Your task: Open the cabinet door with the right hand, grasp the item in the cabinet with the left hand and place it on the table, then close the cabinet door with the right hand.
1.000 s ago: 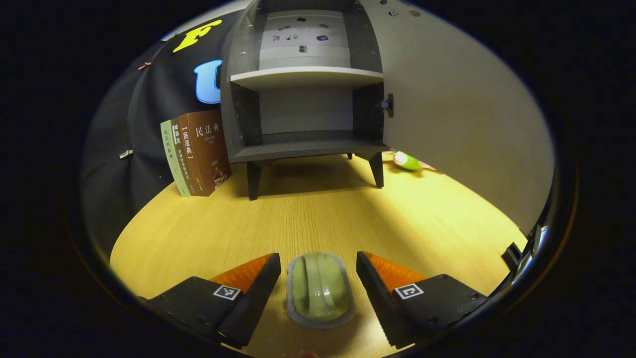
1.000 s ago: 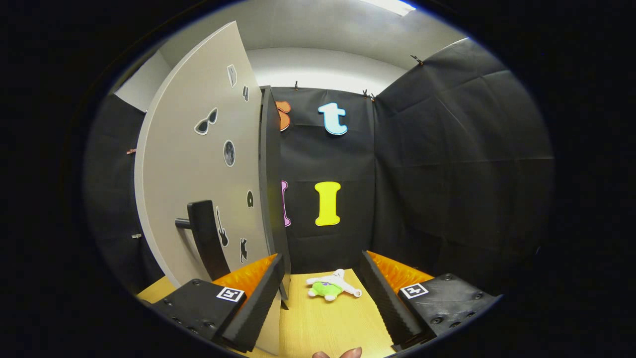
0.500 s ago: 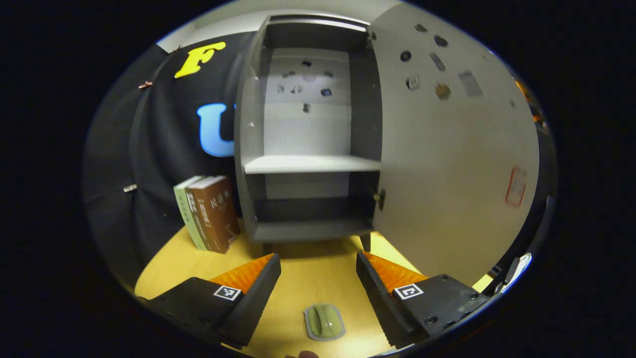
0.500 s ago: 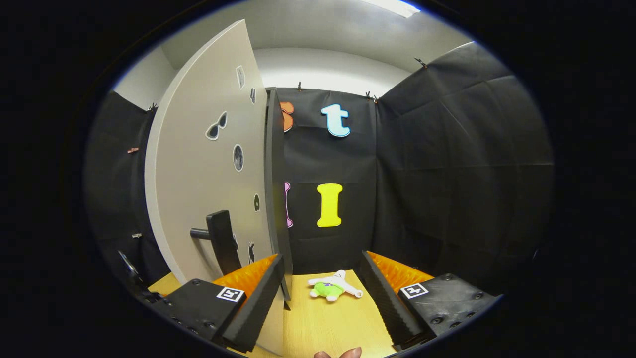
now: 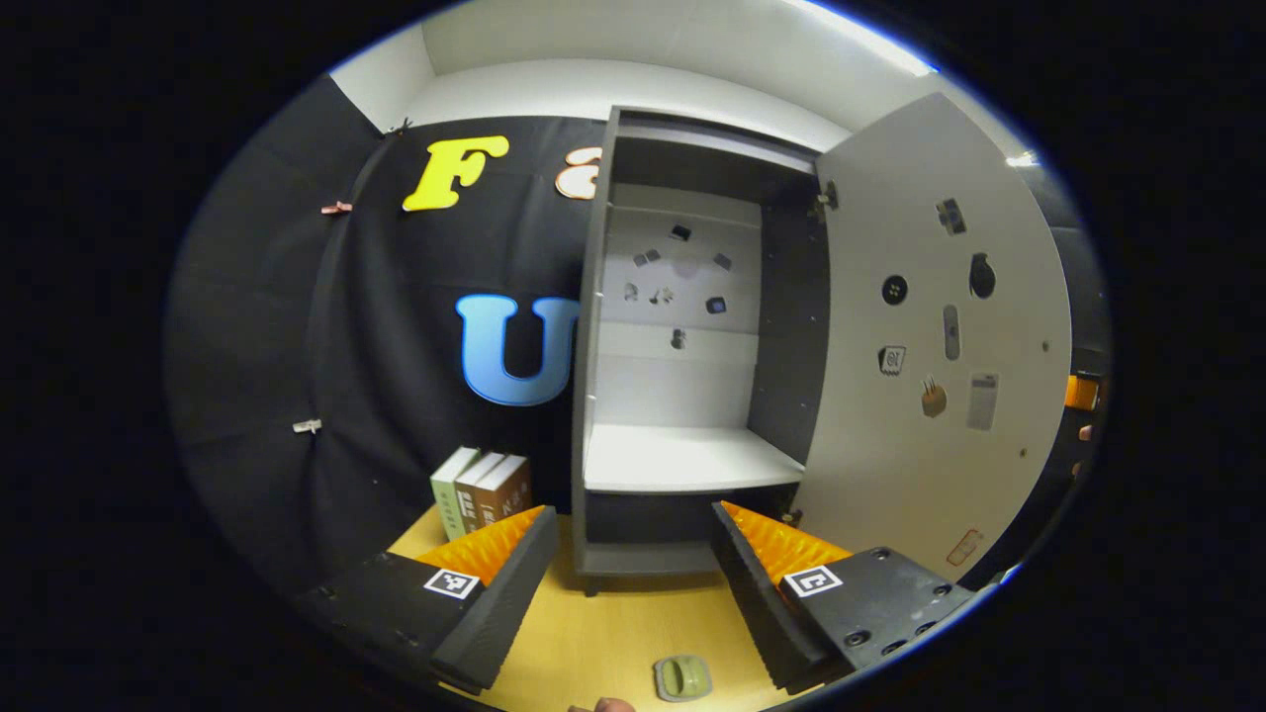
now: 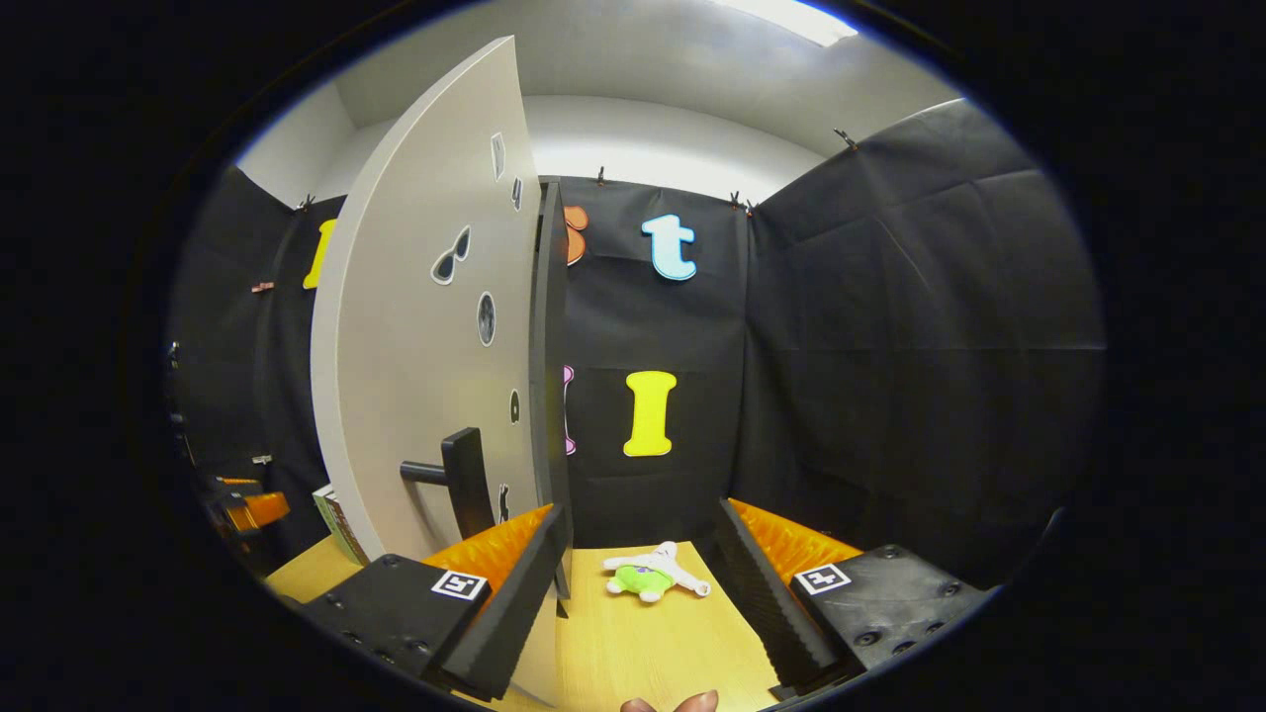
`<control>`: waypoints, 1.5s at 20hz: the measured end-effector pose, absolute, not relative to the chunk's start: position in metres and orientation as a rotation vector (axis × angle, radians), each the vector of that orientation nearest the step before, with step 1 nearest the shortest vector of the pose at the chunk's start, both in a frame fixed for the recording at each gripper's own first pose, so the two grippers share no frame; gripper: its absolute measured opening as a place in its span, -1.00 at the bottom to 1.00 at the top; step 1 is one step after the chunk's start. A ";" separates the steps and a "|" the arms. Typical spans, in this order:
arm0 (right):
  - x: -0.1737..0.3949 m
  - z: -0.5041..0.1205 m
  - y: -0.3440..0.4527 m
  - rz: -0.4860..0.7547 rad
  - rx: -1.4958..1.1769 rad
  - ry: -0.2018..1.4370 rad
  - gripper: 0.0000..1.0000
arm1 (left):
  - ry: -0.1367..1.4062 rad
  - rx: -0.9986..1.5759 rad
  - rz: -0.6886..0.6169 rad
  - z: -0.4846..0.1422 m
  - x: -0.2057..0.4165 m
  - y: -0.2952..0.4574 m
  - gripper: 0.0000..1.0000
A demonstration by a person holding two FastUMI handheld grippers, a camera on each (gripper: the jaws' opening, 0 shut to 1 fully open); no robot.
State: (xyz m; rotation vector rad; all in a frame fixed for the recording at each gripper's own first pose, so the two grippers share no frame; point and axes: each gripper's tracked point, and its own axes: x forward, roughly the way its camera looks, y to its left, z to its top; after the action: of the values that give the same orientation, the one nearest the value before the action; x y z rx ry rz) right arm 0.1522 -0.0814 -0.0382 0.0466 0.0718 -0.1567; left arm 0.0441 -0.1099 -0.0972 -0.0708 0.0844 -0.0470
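On the table's [image 5: 603, 643] near edge, green item [image 5: 682, 678] half cut off between released left gripper's [image 5: 625, 583] fingers.

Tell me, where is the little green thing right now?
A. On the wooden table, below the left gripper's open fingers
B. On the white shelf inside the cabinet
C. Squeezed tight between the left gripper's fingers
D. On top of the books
A. In the left gripper view the green item lies on the wooden table, free of the open left gripper, and the cabinet shelf is bare.
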 end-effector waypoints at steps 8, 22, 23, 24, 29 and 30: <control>0.148 -0.040 -0.074 -0.218 0.060 0.075 0.94 | 0.077 -0.067 -0.028 -0.085 0.030 -0.063 0.84; 0.152 -0.040 0.027 -0.127 0.090 0.077 1.00 | 0.067 -0.047 -0.038 -0.085 0.013 -0.026 0.89; 0.155 -0.039 0.037 -0.111 0.096 0.078 1.00 | 0.065 -0.044 -0.041 -0.084 0.012 -0.026 0.89; 0.157 -0.039 0.049 -0.092 0.102 0.076 0.94 | 0.063 -0.041 -0.043 -0.083 0.011 -0.024 0.89; 0.171 -0.039 0.103 -0.008 0.128 0.079 0.94 | 0.057 -0.046 -0.053 -0.079 0.007 -0.020 0.89; 0.174 -0.039 0.114 0.009 0.134 0.081 0.94 | 0.055 -0.045 -0.051 -0.079 0.007 -0.017 0.89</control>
State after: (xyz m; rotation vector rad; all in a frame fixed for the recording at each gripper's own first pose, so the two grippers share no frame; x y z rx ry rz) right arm 0.1743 0.1135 -0.0393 0.1337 0.0809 0.0088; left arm 0.0067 -0.0173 -0.0787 -0.0447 0.0549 -0.0512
